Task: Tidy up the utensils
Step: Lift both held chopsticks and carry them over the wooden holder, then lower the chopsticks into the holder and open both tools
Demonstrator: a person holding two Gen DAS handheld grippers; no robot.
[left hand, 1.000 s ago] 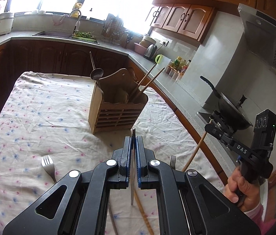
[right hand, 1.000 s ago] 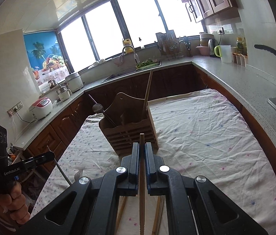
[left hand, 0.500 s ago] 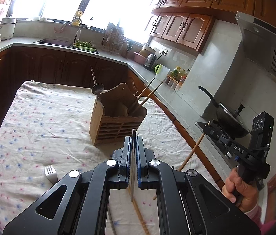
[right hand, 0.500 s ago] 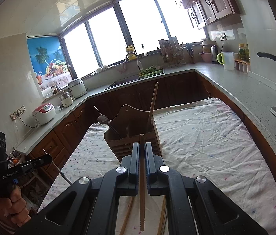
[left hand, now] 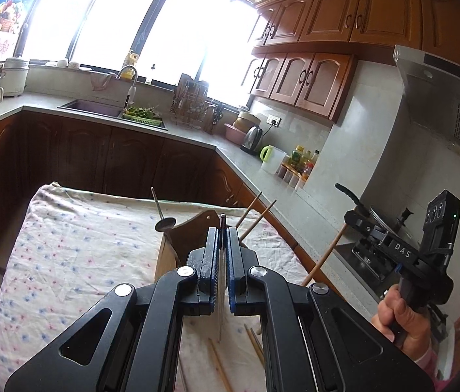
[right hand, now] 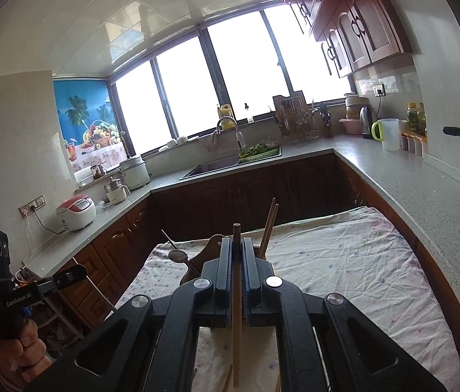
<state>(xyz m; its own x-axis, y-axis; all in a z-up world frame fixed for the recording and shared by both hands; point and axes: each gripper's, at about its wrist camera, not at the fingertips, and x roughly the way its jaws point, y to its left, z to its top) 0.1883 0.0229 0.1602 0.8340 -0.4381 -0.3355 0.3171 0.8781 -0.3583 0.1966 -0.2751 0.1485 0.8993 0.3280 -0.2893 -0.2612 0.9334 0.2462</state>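
1. In the left wrist view, the flowered tablecloth (left hand: 66,261) covers the table; its near edge is cut off by the black gripper body.
2. A metal ladle (left hand: 164,223) stands in the wooden utensil holder (left hand: 167,261), whose front is largely hidden behind the left gripper (left hand: 222,238).
3. The left gripper's jaws are clamped on a thin metal utensil (left hand: 220,307). Only its slim handle shows, hanging below the pads, so what kind of utensil it is cannot be told.
4. Two chopsticks (left hand: 256,215) lean out of the holder's right side; their lower ends are hidden by the fingers.
5. Loose chopsticks (left hand: 220,369) lie on the cloth below, partly covered by the gripper arms.
6. At the far right, a hand (left hand: 403,317) grips the right gripper's handle.
7. In the right wrist view, the other hand (right hand: 17,349) at the left edge is dim and cropped.
8. The right gripper (right hand: 237,254) is pinched tight on a single wooden chopstick (right hand: 236,326), upright between the pads, blocking most of the holder.
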